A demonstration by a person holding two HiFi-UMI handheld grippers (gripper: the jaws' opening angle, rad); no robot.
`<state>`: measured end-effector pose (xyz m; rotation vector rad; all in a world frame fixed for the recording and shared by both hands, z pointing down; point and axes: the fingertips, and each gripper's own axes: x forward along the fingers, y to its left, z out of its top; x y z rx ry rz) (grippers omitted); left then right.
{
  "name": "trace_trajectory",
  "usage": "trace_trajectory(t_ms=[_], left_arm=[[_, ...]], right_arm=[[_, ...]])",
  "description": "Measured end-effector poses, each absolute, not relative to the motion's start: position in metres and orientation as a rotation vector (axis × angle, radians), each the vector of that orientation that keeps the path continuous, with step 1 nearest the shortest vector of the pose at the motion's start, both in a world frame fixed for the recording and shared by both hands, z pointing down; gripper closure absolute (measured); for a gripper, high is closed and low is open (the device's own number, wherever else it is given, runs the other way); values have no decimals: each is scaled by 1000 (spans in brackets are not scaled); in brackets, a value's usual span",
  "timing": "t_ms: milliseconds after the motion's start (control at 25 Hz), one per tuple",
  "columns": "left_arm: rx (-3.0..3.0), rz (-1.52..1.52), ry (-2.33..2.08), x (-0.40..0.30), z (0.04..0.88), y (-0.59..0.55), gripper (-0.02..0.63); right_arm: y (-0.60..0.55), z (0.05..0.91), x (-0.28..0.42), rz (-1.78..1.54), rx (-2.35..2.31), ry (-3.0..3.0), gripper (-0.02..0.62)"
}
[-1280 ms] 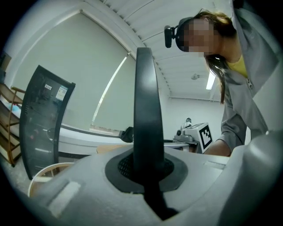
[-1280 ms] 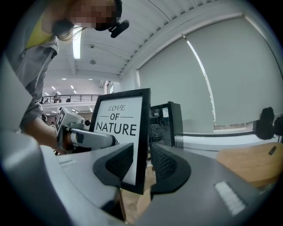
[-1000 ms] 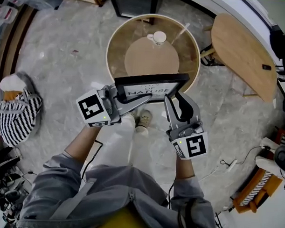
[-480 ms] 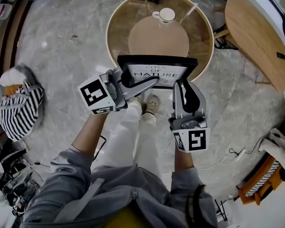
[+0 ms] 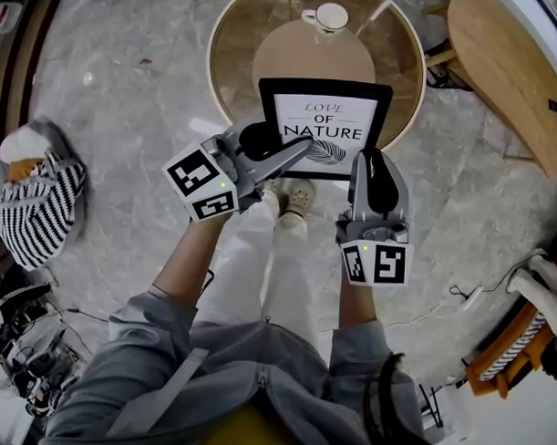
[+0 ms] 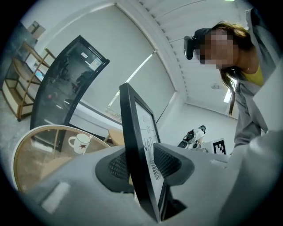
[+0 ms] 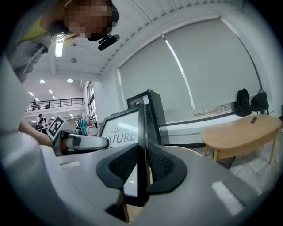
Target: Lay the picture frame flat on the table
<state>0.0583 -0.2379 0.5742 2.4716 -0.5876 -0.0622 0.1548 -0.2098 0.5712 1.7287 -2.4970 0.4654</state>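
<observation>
The black picture frame [image 5: 323,109] with a white "LOVE OF NATURE" print hangs tilted over the near side of the round glass table [image 5: 221,51], face toward me. Whether it touches the glass I cannot tell. My left gripper [image 5: 286,146] is at the frame's lower left corner. Its jaws have just been opening, and the frame's edge [image 6: 132,132] stands between the parted pads of that gripper [image 6: 141,165]. My right gripper [image 5: 372,158] has closed on the frame's right edge. In the right gripper view both pads of this gripper [image 7: 141,165] press on the frame [image 7: 119,132].
A white mug [image 5: 329,16] stands at the table's far side, also in the left gripper view [image 6: 79,143]. A wooden oval table [image 5: 503,70] is at the upper right. A striped cushion [image 5: 37,209] lies on the floor at left. My shoes [image 5: 293,199] are below the frame.
Both grippers and the frame have sunk toward the table. The frame has tipped back, so much more of its print shows. The left jaws have parted.
</observation>
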Motion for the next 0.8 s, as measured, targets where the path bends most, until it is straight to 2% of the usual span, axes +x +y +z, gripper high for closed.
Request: trace_trajectory(t_ms=[800], left_arm=[[2333,121,-509,57,667,-237,499]], right_arm=[[-207,667,167,778,1786,-2291,534]])
